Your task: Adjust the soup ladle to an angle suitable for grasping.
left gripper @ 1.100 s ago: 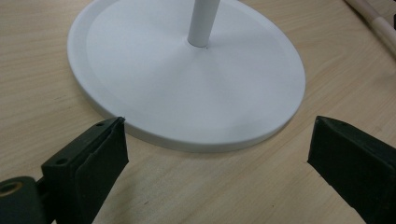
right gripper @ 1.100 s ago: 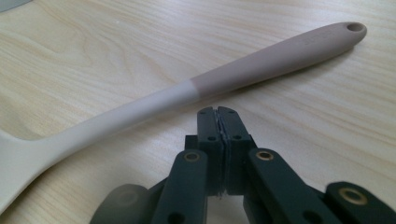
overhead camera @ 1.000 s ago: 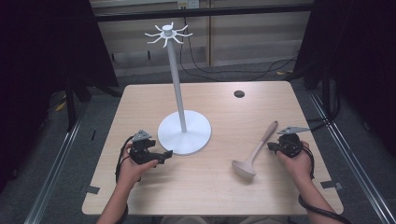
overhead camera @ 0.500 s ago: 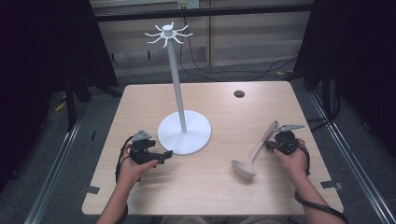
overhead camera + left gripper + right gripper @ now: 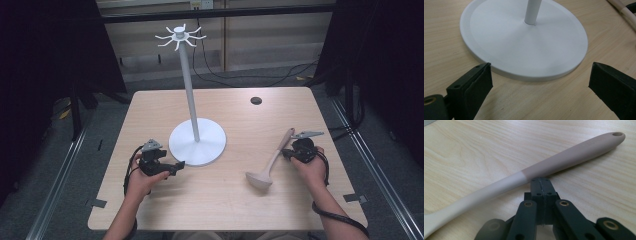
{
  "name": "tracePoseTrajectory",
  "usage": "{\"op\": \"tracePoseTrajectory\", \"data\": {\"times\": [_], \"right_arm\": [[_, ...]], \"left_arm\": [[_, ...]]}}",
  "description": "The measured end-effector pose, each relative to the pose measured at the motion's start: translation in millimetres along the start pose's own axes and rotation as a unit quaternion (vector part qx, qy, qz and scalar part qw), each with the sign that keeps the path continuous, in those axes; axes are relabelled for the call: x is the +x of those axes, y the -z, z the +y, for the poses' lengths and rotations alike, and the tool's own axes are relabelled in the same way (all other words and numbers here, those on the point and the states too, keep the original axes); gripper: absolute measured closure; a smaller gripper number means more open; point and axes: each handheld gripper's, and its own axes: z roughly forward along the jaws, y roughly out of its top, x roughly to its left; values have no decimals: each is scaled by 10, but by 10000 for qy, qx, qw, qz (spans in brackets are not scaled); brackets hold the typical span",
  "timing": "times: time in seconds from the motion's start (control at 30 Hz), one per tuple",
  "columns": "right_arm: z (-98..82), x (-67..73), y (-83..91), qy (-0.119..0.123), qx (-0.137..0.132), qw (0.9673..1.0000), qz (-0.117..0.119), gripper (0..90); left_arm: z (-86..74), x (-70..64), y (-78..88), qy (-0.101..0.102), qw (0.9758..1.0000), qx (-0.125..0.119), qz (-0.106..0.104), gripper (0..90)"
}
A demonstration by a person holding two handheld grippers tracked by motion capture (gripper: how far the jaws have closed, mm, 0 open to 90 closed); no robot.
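Your right gripper [image 5: 541, 185] sits clenched, tips at the ladle [image 5: 529, 176] handle on the table [image 5: 240, 200]; your left gripper [image 5: 540, 75] gapes before the stand [image 5: 524, 37] base.

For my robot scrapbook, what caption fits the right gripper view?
Shut right gripper jaws nudge up against a ladle handle on the wooden table.

This looks like a lab or test room set up for recording. A plain wooden table [image 5: 220, 200] stands at the frame's centre on grey carpet, with dark curtains [image 5: 45, 60] at left and right, loose cables [image 5: 280, 75] on the floor at the top, and metal floor rails [image 5: 60, 175] along both sides.
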Motion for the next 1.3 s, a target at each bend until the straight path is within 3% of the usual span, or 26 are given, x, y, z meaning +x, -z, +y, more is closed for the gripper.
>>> {"op": "tracePoseTrajectory", "data": {"times": [0.4,1.3], "right_arm": [[94,47,-96,-55,-6,10000,55,900],[323,206,-321,63,-4,9997,252,900]], "left_arm": [[1,3,2,15,10000,-34,9,47],[-5,9,-13,-48,10000,25,5,48]]}}
